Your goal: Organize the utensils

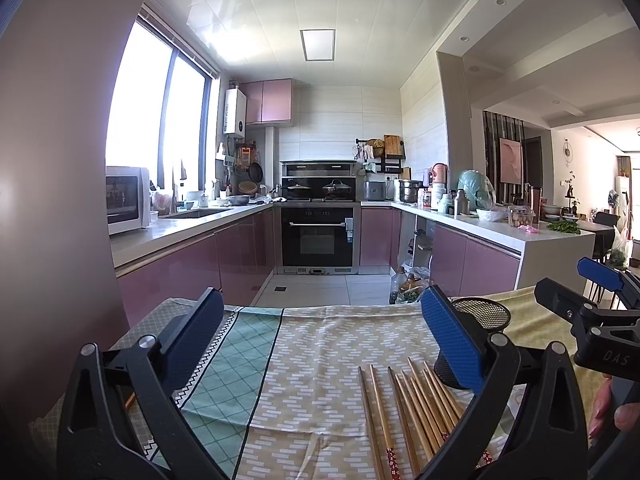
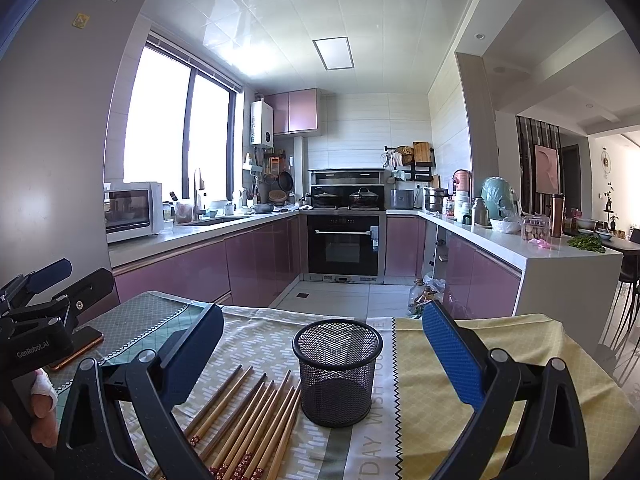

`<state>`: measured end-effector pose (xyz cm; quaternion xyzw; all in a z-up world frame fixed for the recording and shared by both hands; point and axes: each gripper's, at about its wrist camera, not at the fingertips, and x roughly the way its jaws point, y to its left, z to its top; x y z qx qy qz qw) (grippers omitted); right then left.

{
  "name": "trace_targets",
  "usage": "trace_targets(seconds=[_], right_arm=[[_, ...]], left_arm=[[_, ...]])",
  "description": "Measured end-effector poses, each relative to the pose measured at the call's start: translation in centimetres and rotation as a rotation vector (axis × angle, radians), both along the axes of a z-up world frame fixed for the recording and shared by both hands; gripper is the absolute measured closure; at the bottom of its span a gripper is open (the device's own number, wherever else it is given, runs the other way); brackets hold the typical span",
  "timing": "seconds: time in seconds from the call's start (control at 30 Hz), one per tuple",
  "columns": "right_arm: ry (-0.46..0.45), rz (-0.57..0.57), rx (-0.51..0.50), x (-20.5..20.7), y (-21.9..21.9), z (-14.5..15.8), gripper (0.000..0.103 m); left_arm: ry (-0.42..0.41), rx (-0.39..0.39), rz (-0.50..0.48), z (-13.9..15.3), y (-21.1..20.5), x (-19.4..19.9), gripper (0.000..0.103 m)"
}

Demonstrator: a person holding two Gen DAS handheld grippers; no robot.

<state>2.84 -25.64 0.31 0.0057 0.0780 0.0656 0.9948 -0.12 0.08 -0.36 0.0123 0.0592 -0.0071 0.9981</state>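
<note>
A round cup (image 2: 337,372) of black wire mesh stands upright on the desk (image 2: 460,364), which is covered with patterned cloths: a beige one with white dashes, a yellow one, and a green lattice one with a zigzag edge. Pale letters printed on the cloth beside the cup read partly "DAY WISH YOU". Just left of the cup, touching or nearly touching its base, lies a loose fan of slim wooden chopsticks (image 2: 248,420), their near ends wrapped in red with small white flowers.

The right claw (image 2: 322,344) is spread wide and holds nothing; its flat pads, textured blue rubber on black plastic arms, frame the cup without touching it. The left claw (image 1: 322,340) is likewise spread wide and empty above the cloth, with the chopsticks (image 1: 412,412) lying near its right finger. Its body reads "GenRobot.AI" in the right view. An orange-edged phone (image 2: 78,350) lies flat on the green cloth beneath it.
</note>
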Motion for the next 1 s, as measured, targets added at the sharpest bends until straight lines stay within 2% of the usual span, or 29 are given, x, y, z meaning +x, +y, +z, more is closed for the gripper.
trace_targets(seconds=[0.63, 0.83, 1.0], right_arm=[[0.041, 0.021, 0.01, 0.6, -0.3, -0.4, 0.007], [0.097, 0.041, 0.022, 1.0, -0.5, -1.1, 0.007], [0.189, 0.064, 0.016, 2.0, -0.8, -2.3, 0.007]], left_arm=[[0.042, 0.003, 0.003, 0.2, -0.7, 0.2, 0.005], [0.065, 0.013, 0.008, 0.2, -1.2, 0.5, 0.005], [0.096, 0.02, 0.011, 0.2, -1.3, 0.9, 0.005]])
